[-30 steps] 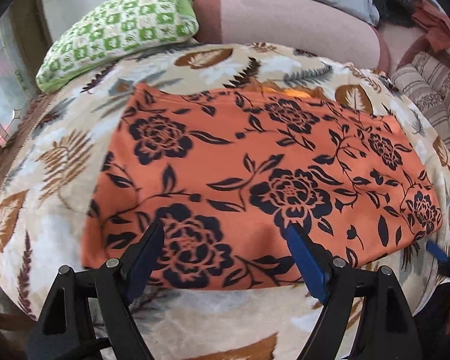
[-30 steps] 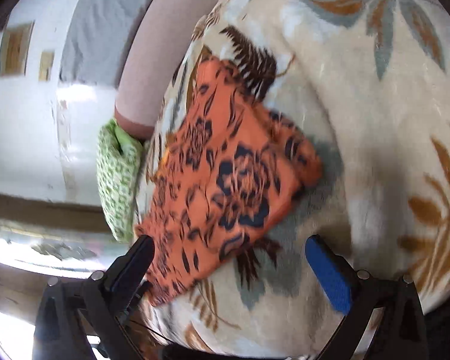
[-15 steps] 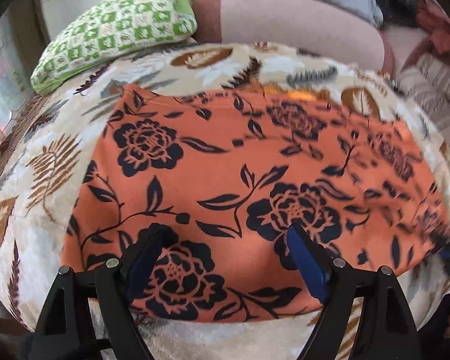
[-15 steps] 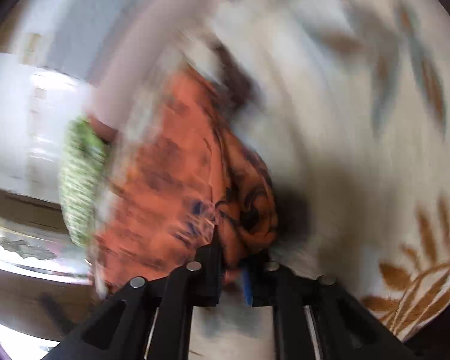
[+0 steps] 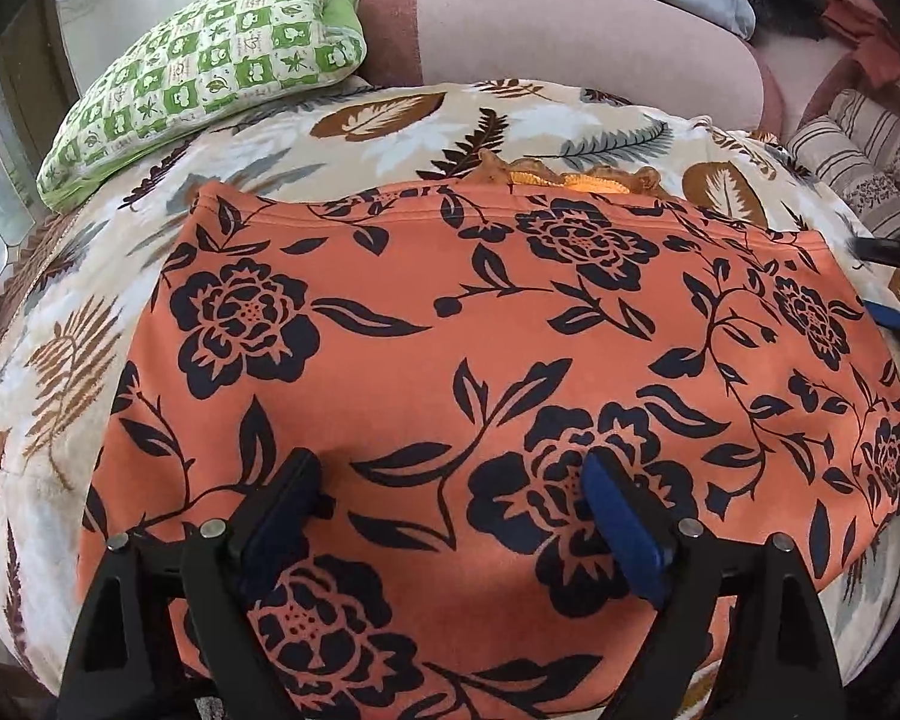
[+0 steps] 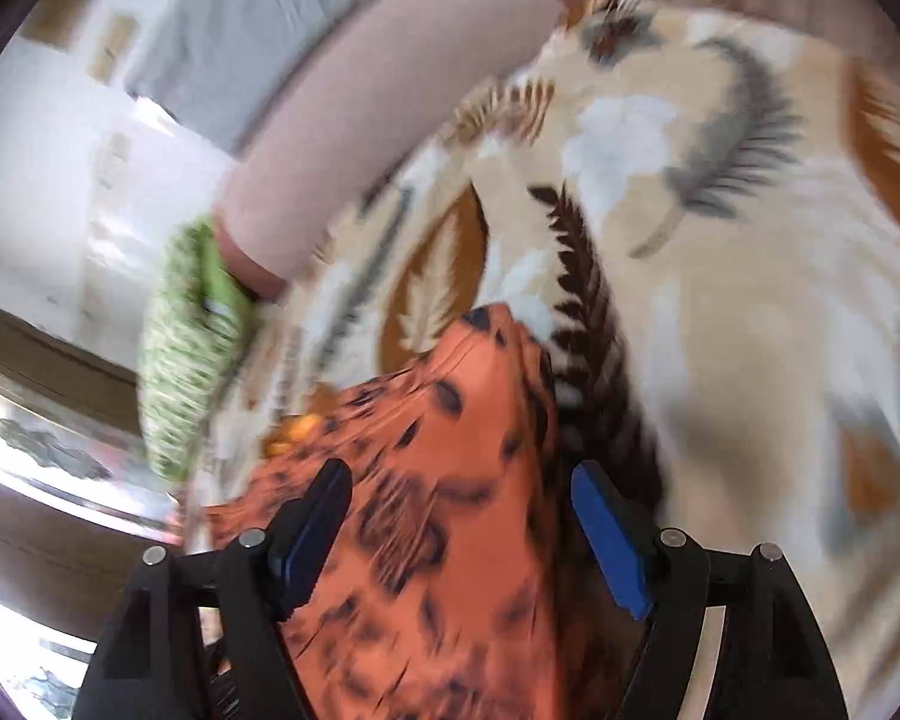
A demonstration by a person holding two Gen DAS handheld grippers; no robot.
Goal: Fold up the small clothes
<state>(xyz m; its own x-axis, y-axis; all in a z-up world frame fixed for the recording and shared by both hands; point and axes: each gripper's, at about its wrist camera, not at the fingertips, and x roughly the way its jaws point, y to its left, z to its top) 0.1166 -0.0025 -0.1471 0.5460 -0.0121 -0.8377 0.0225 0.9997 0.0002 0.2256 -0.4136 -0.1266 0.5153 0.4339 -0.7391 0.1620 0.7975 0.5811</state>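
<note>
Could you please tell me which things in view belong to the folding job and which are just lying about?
Job: orange floral garment; left gripper; right gripper.
Lying about: green checked pillow; leaf-print blanket; pink bolster; striped cushion.

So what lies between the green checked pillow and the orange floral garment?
Only bare leaf-print blanket, seen in the left wrist view, separates green checked pillow from orange floral garment.

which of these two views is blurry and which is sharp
Left wrist view: sharp, evenly lit, the orange floral garment crisp, with fisheye bulge at the edges. Right wrist view: motion-smeared, the garment's print and the green pillow streaked, window glare at lower left.
</note>
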